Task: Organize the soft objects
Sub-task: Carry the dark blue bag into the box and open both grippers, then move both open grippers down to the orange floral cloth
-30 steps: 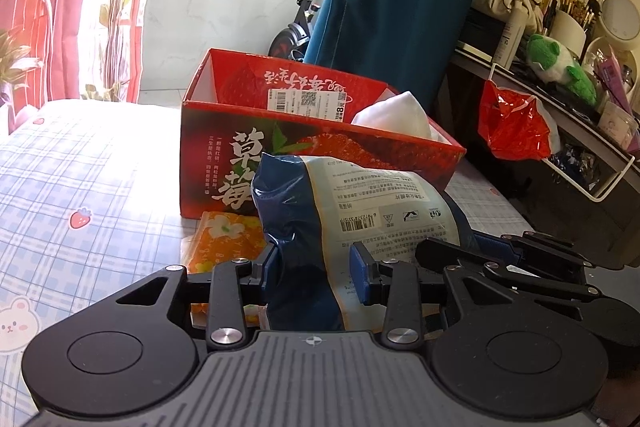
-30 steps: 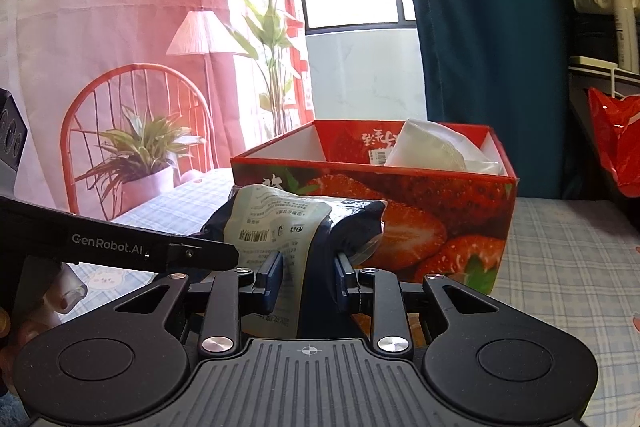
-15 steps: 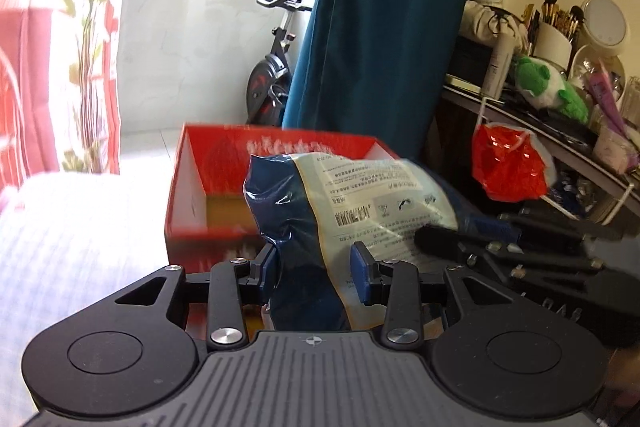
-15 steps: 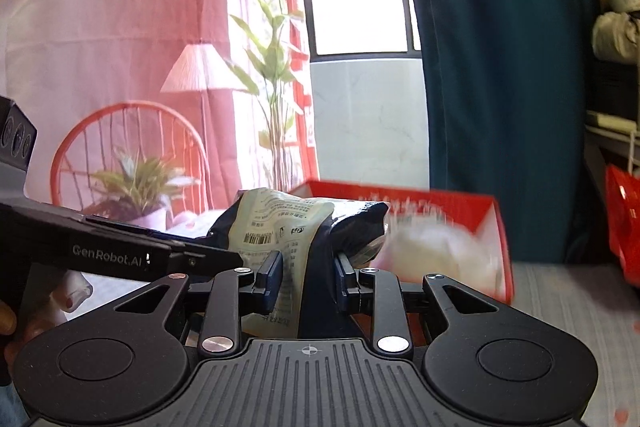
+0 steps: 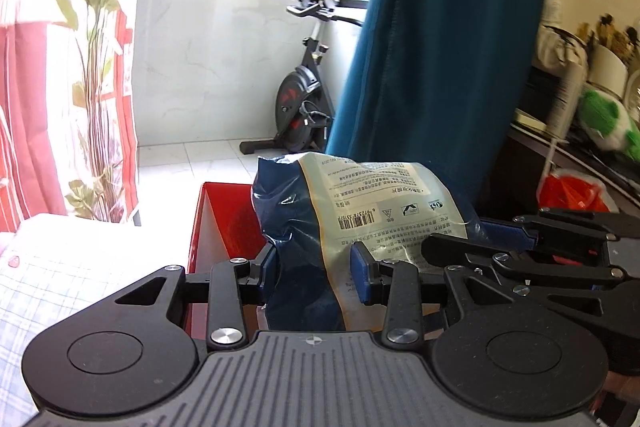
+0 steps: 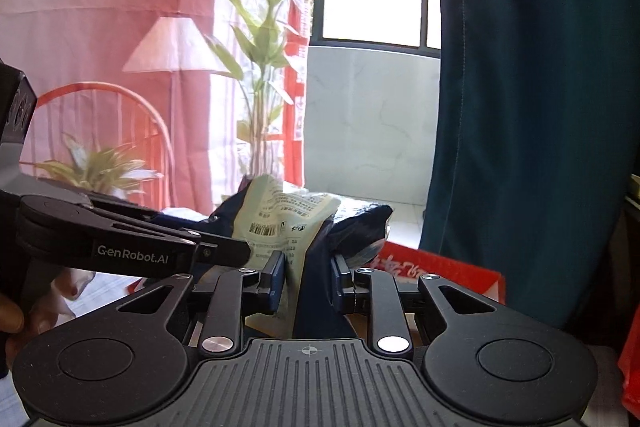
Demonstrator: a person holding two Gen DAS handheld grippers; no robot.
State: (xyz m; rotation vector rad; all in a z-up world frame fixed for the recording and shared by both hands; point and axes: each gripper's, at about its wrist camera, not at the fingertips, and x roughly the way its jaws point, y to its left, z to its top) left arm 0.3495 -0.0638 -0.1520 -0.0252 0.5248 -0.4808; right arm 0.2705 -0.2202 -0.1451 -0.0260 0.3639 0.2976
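A soft dark-blue bag with a pale printed label (image 5: 352, 211) is held by both grippers in the air above the red strawberry box (image 5: 224, 219). My left gripper (image 5: 314, 273) is shut on the bag's near left part. My right gripper (image 6: 308, 281) is shut on the same bag (image 6: 288, 223) from the other side; it shows at the right of the left wrist view (image 5: 520, 251). The box's far red wall (image 6: 440, 267) shows just under the bag in the right wrist view. The box's inside is mostly hidden.
A checked tablecloth (image 5: 60, 267) covers the table left of the box. A teal curtain (image 5: 440, 47) hangs behind. A cluttered shelf with a green plush (image 5: 604, 119) and a red bag (image 5: 568, 191) is at right. An exercise bike (image 5: 304, 99) stands far back.
Both grippers have lifted the bag up off the table and carried it forward over the red box. The box now sits lower in both views.
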